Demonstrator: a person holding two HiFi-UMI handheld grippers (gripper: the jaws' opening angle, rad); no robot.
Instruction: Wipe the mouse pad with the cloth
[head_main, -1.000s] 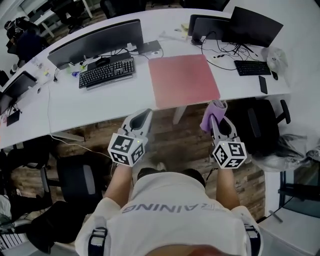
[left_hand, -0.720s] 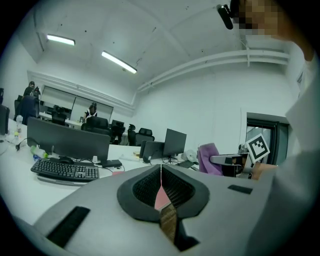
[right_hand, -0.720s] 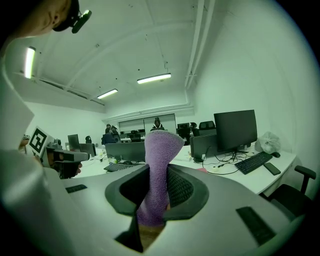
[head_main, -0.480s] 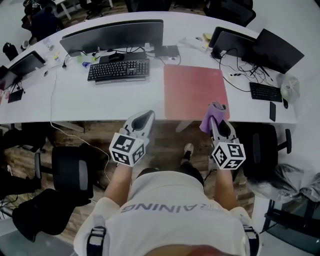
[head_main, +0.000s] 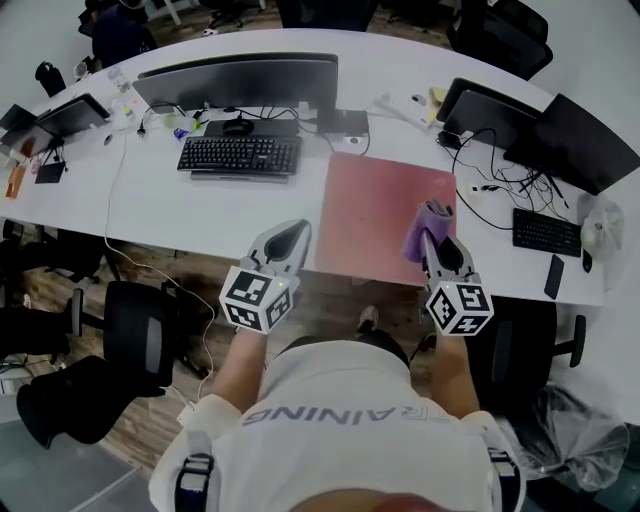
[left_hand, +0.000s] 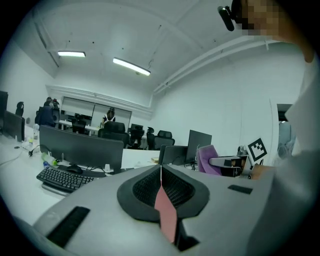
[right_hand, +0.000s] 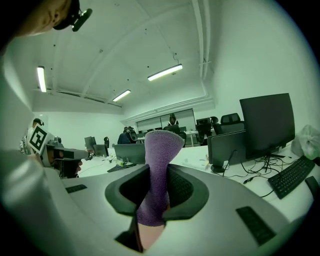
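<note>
A large pink mouse pad (head_main: 380, 205) lies on the white desk (head_main: 170, 210), right of the black keyboard (head_main: 240, 155). My right gripper (head_main: 430, 238) is shut on a purple cloth (head_main: 425, 228) that sticks up from its jaws over the pad's near right edge; the right gripper view shows the cloth (right_hand: 156, 175) pinched between the jaws. My left gripper (head_main: 285, 238) hovers at the desk's front edge, left of the pad, jaws closed together with nothing between them; through the slit in the left gripper view only a sliver of pink pad (left_hand: 165, 212) shows.
A wide monitor (head_main: 235, 80) stands behind the keyboard. Two more monitors (head_main: 565, 130), a second keyboard (head_main: 545, 232), a phone (head_main: 555, 277) and tangled cables lie to the right. Office chairs (head_main: 150, 335) stand under the desk on both sides.
The view has moved forward toward the desk. Both grippers now reach the desk's front edge, and the cloth has come over the pad's near right part.
</note>
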